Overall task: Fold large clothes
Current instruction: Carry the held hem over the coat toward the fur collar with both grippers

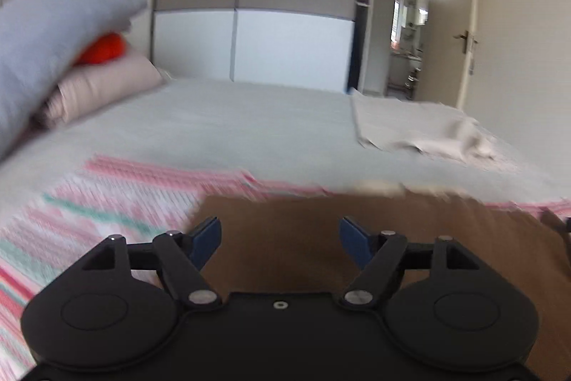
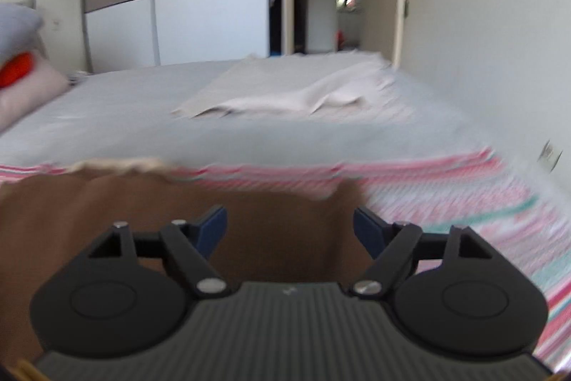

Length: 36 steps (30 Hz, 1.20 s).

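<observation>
- The brown garment (image 1: 303, 249) lies flat across the lower centre of both wrist views. It is spread on the pink-striped blanket (image 1: 107, 202), probably so its edges can be reached for a fold.
- Its far edge (image 2: 117, 166) runs across the middle of the right wrist view and shows a pale, slightly ragged rim. Whether that rim is a lining or a turned hem is too blurred to tell.
- The left gripper (image 1: 280, 238) sits low in its frame with its blue fingers spread wide and nothing between them. It hovers over the brown cloth, as if lining up to grasp.
- The right gripper (image 2: 289, 227) is likewise spread and empty. It is above the same cloth, near the cloth's right-hand edge in its frame.
- With both tools over the one piece, I judge they are set for a two-point lift.
- Beyond it, in the right of the left wrist view, a beige cloth (image 1: 421, 127) lies rumpled on the grey bedsheet (image 1: 232, 124), well apart, likely waiting its turn.
- At upper left, pillows (image 1: 100, 88) are stacked with something orange (image 1: 107, 47) wedged between them, out of the working area.
- A wardrobe (image 1: 257, 24) and an open door (image 1: 449, 24) fill the top of the frame.
</observation>
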Tool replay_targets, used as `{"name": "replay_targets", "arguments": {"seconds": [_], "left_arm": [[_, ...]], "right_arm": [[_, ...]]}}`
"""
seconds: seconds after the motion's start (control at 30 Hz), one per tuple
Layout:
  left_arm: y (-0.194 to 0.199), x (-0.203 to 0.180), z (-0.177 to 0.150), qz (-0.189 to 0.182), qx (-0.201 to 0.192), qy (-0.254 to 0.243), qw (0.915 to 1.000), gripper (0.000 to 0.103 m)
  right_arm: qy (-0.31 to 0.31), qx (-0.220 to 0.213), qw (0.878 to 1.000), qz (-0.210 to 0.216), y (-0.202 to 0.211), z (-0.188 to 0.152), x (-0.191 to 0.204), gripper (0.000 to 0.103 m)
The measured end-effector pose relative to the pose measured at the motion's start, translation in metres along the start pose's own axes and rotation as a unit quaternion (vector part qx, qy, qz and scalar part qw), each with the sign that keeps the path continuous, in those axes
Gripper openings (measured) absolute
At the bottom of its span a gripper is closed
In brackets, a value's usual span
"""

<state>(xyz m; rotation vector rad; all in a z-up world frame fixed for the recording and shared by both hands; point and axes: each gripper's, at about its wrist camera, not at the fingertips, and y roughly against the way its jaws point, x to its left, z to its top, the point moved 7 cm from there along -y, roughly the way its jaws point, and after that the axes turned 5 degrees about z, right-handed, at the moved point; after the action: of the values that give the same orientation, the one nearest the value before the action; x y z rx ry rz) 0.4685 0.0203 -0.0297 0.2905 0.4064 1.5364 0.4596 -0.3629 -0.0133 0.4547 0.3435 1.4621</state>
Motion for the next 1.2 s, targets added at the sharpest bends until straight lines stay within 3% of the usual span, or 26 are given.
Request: {"name": "replay_targets", "arguments": {"seconds": [0.1, 0.17, 0.23, 0.33, 0.37, 0.43, 0.5, 0.6, 0.73, 0.87, 0.97, 1.0, 1.07, 1.13, 1.2], "left_arm": [[-0.006, 0.005, -0.045, 0.014, 0.045, 0.0, 0.9989, 0.073], [-0.003, 0.023, -0.068, 0.022, 0.048, -0.006, 0.9986, 0.075], [0.007, 0.039, -0.073, 0.022, 0.051, 0.001, 0.9984, 0.075], [0.02, 0.057, -0.072, 0.06, 0.069, -0.011, 0.9957, 0.075], [0.027, 0.062, -0.071, 0.076, 0.076, -0.011, 0.9941, 0.074], [0.044, 0.072, -0.07, 0.091, 0.092, 0.007, 0.9915, 0.073], [0.067, 0.076, -0.065, 0.064, 0.089, 0.05, 0.9927, 0.073], [0.104, 0.066, -0.057, 0.024, 0.062, 0.082, 0.9944, 0.073], [0.125, 0.048, -0.058, -0.02, 0.065, 0.121, 0.9904, 0.073], [0.122, 0.044, -0.078, -0.019, 0.088, 0.135, 0.9868, 0.073], [0.113, 0.051, -0.093, -0.013, 0.093, 0.129, 0.9873, 0.073], [0.112, 0.051, -0.094, -0.013, 0.093, 0.117, 0.9887, 0.073], [0.112, 0.054, -0.093, 0.029, 0.091, 0.087, 0.9916, 0.073], [0.114, 0.063, -0.087, 0.069, 0.09, 0.092, 0.9892, 0.073], [0.116, 0.078, -0.081, 0.062, 0.106, 0.139, 0.9826, 0.073]], "right_arm": [[-0.009, 0.029, 1.0, 0.0, 0.004, -0.038, 0.007, 0.077], [-0.023, 0.045, 0.999, -0.015, 0.009, -0.062, -0.013, 0.077], [-0.042, 0.024, 0.999, -0.001, 0.025, -0.075, -0.04, 0.077], [-0.061, 0.039, 0.996, -0.049, 0.048, -0.092, -0.077, 0.08], [-0.08, 0.048, 0.994, -0.061, 0.056, -0.098, -0.088, 0.08], [-0.148, 0.044, 0.987, -0.046, 0.077, -0.104, -0.105, 0.08], [-0.174, 0.025, 0.984, -0.037, 0.1, -0.101, -0.109, 0.08], [-0.164, -0.002, 0.986, -0.009, 0.127, -0.09, -0.088, 0.08], [-0.137, -0.014, 0.99, 0.032, 0.144, -0.08, -0.048, 0.071], [-0.132, -0.002, 0.99, 0.049, 0.136, -0.096, -0.029, 0.064], [-0.146, 0.029, 0.989, 0.025, 0.117, -0.116, -0.036, 0.046], [-0.145, 0.031, 0.989, 0.015, 0.114, -0.118, -0.04, 0.033], [-0.163, 0.034, 0.986, 0.0, 0.115, -0.119, -0.048, 0.021], [-0.208, 0.038, 0.977, 0.0, 0.118, -0.116, -0.059, 0.019], [-0.235, 0.028, 0.972, 0.004, 0.125, -0.109, -0.062, 0.027]]}}
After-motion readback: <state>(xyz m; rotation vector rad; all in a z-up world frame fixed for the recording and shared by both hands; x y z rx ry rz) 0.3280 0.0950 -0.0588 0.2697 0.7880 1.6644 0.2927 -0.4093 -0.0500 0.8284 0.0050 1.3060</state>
